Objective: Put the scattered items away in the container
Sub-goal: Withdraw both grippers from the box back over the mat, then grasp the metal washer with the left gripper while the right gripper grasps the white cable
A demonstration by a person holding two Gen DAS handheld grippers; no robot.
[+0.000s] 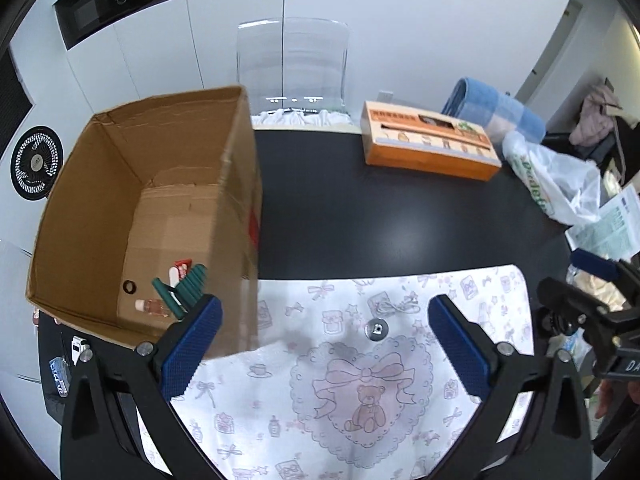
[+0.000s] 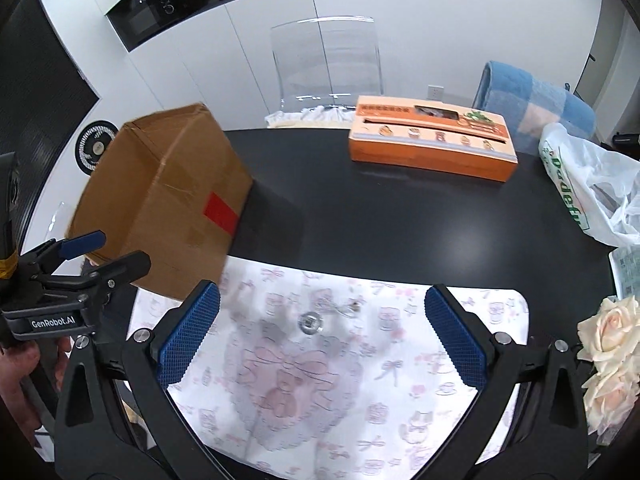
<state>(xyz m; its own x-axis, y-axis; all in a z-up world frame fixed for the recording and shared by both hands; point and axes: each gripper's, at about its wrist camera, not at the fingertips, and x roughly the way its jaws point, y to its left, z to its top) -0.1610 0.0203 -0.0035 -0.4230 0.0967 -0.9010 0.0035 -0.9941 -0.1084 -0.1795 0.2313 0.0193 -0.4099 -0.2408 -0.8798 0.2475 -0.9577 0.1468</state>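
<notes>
"GenRobot.AI" — white lettering on the left tool (image 2: 106,258).

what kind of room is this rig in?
Probably a home kitchen or dining area: a built-in oven set in white cabinetry, a clear chair at a black table with a printed cloth, and a tissue box beside a plastic bag.

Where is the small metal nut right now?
The small metal nut lies on the printed cloth, centred between the open fingers in both wrist views, just above the bear heart print, with a thin wire clip beside it and the cardboard box to its left.
</notes>
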